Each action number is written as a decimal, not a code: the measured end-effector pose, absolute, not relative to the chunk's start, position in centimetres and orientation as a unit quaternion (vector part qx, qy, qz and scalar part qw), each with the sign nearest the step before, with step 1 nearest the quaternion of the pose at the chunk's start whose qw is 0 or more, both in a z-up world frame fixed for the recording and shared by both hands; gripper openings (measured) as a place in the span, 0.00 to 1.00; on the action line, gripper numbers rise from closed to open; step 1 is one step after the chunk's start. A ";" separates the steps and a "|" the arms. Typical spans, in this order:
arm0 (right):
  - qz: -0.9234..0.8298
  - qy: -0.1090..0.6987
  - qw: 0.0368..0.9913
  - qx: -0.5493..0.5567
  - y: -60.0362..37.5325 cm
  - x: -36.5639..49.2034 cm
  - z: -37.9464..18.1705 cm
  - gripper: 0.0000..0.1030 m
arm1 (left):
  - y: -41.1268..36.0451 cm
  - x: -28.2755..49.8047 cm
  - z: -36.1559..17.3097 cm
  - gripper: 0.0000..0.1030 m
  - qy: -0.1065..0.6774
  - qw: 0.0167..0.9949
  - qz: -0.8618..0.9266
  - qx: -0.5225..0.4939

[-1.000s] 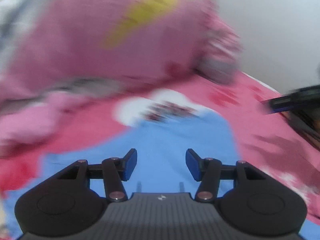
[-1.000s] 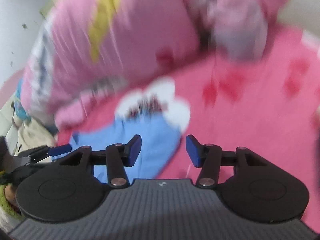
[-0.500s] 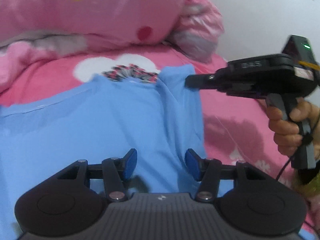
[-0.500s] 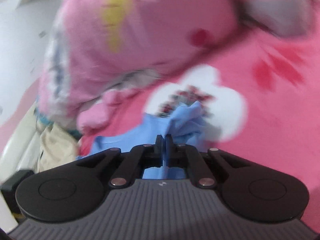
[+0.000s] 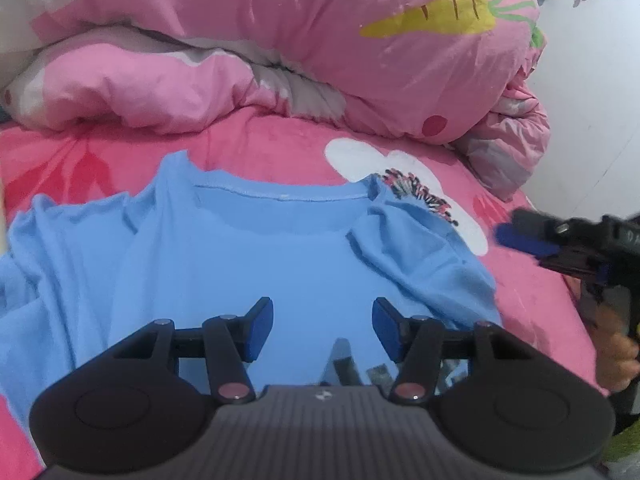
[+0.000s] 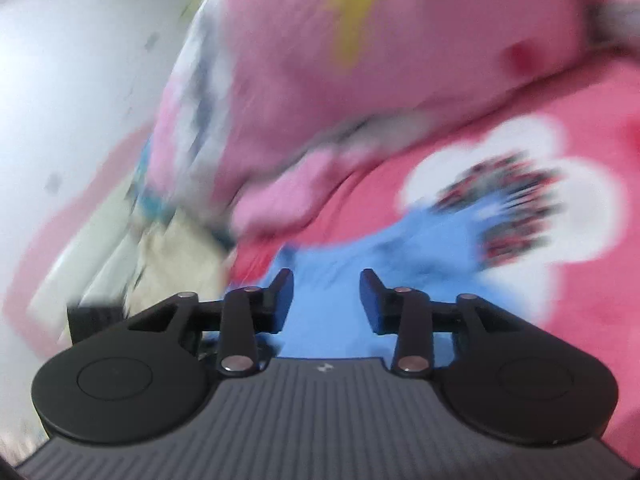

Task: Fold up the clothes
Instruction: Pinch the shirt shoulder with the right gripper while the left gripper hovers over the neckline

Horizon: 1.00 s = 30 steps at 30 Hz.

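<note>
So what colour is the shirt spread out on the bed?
Plain light blue; the shirt shows best in the left wrist view, which is sharp.

The right wrist view is motion-blurred throughout. The blue shirt (image 5: 248, 264) runs off the left wrist view's lower left edge.

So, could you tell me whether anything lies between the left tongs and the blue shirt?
Nothing visible does. The left tongs hang open directly over the blue shirt, with only its bare cloth between the blue pads. The right tongs sit off its right edge.
</note>
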State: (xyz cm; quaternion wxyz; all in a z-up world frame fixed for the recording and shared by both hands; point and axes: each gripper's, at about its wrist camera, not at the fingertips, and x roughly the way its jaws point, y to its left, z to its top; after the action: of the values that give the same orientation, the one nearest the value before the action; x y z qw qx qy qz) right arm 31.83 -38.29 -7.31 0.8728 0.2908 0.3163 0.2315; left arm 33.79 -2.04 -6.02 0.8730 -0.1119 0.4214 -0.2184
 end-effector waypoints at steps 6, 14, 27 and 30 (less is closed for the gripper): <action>0.167 0.388 0.864 0.273 -40.4 33.0 -10.5 0.39 | -5.3 34.7 -6.0 0.54 0.398 0.885 -0.226 -0.082; 0.195 0.398 0.853 0.274 -38.1 34.9 -13.3 0.03 | -9.7 37.3 -7.4 0.54 0.393 0.894 -0.214 -0.010; 0.009 0.305 0.937 0.170 -44.8 28.9 -8.4 0.03 | -16.2 37.6 -8.4 0.54 0.385 0.893 -0.212 0.095; -0.025 0.326 0.928 0.181 -46.5 28.0 -10.2 0.04 | -17.3 37.4 -9.0 0.55 0.379 0.895 -0.202 0.120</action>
State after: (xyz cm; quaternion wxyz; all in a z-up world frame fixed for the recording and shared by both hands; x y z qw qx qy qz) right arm 28.01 -46.45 -10.24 0.9277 0.1812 0.3255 -0.0246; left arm 37.39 -17.30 -8.99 0.8948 0.1203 0.3794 -0.2022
